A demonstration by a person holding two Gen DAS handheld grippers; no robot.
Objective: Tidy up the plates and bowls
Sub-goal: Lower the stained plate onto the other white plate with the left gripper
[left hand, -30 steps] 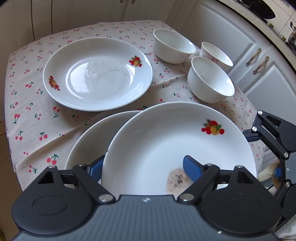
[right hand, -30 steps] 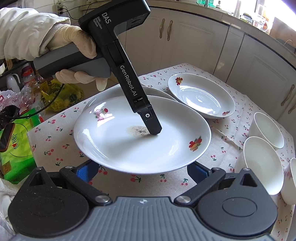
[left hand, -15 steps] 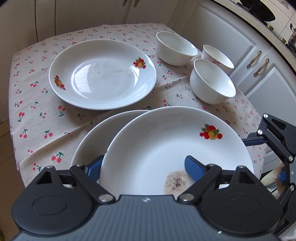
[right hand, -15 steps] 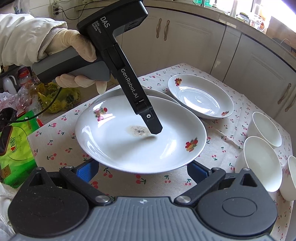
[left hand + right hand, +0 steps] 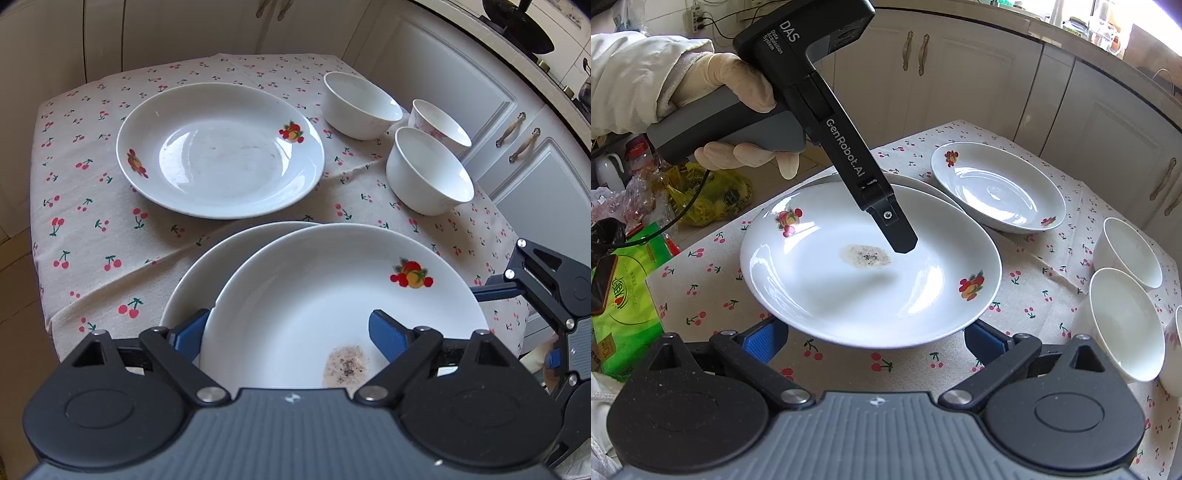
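Risk: top plate sits off-centre on the plate beneath, near the table's front edge; a nudge from the left gripper could slide or tip it. Left jaws are spread, one finger over the plate's well, one outside its rim, pads not pressing. Right gripper is released, nothing between the jaws. Top plate holds a brownish speckled residue patch. Third plate and three bowls look empty

Glossy white glazed ceramic is seen on the plates and bowls; matt printed cloth is spread beneath.
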